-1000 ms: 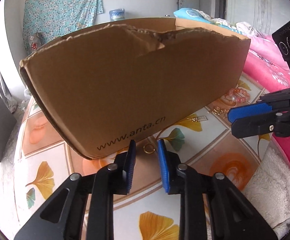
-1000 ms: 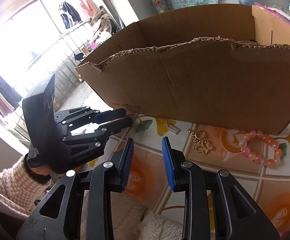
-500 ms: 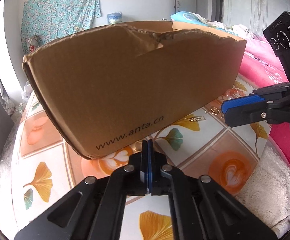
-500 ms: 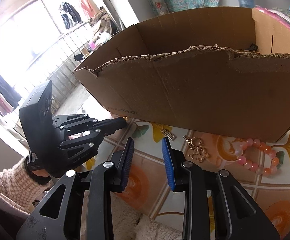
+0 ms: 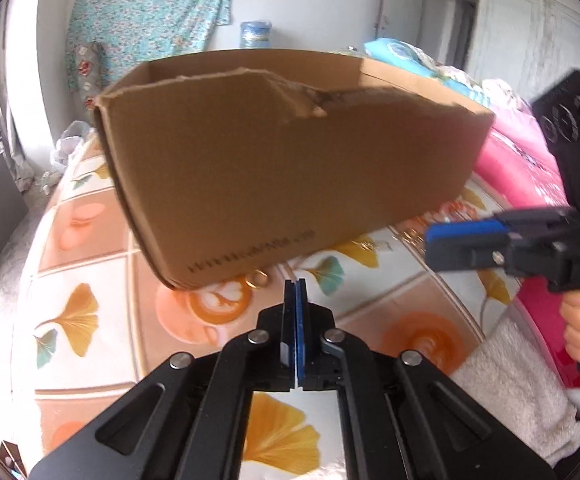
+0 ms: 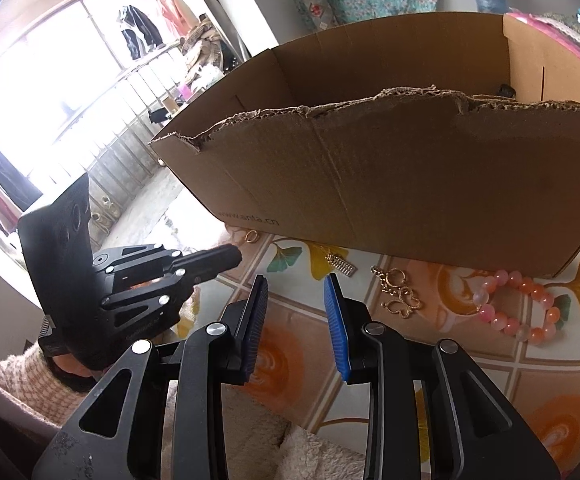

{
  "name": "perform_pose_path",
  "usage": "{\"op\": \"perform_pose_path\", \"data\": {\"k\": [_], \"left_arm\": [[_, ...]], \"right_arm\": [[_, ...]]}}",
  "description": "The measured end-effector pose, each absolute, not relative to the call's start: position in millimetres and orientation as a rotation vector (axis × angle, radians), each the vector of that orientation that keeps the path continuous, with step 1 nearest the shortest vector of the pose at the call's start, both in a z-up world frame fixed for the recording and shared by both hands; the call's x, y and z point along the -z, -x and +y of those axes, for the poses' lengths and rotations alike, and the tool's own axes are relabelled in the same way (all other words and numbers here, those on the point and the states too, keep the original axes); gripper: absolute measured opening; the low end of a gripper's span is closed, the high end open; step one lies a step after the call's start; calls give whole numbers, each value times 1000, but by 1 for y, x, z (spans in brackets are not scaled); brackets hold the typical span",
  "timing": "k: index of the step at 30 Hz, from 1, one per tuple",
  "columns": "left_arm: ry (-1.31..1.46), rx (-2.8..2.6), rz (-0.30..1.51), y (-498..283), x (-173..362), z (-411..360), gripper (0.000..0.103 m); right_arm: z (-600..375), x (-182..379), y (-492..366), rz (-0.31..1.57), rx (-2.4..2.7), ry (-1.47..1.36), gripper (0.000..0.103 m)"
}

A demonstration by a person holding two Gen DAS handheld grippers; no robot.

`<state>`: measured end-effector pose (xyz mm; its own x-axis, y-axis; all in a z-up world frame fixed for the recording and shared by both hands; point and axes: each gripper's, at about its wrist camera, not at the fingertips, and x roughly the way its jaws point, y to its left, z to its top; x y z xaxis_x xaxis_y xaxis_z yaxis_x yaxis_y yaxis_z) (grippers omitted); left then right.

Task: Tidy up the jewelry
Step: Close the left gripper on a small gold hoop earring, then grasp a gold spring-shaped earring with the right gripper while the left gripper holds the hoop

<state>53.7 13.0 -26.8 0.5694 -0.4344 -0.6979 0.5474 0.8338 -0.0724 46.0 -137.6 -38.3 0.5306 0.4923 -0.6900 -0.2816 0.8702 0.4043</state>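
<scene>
One open cardboard box (image 6: 410, 184) with a torn front rim fills the upper centre of both views; only a small dark item shows inside, too hidden to identify. Below its front wall on the patterned cloth (image 6: 490, 380) lie one gold ring (image 6: 251, 236), one gold bar charm (image 6: 341, 264), one gold chain piece (image 6: 398, 290) and one pink bead bracelet (image 6: 518, 306). The left gripper (image 5: 296, 284) is pressed fully together, empty, just short of the ring. The right gripper (image 6: 296, 280) stands partly apart, holding nothing.

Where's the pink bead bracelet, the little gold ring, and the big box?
Pink bead bracelet (image 6: 518, 307): right wrist view, on its lower-left beads.
Small gold ring (image 6: 251, 236): right wrist view, on its band.
Brown cardboard box (image 5: 290, 176): left wrist view, on its front wall.
</scene>
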Motion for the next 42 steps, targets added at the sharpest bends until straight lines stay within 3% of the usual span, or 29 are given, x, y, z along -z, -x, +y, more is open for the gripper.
{"op": "perform_pose_path", "data": {"k": [15,17,19,23,30,33,42], "left_arm": [[-118,544,775,-73,27,19,1],[-120,548,791,-74,28,18,5],[-116,544,799,-73,28,17,16],[-125,537,808,-70,30,17,21],[-208,504,789,-76,35,-3,21],[-271,511,771,-71,36,-11,10],[-300,528,755,-57,35,-12,10]], "right_arm": [[-153,23,-79,809,-395,-313,27],[-158,24,-80,805,-390,-337,27],[-161,26,-80,805,-393,-357,28],[-158,27,-68,797,-378,-344,30],[-161,28,-62,806,-377,-358,30],[-160,27,-58,803,-381,-348,30],[-158,27,-53,810,-387,-315,30]]}}
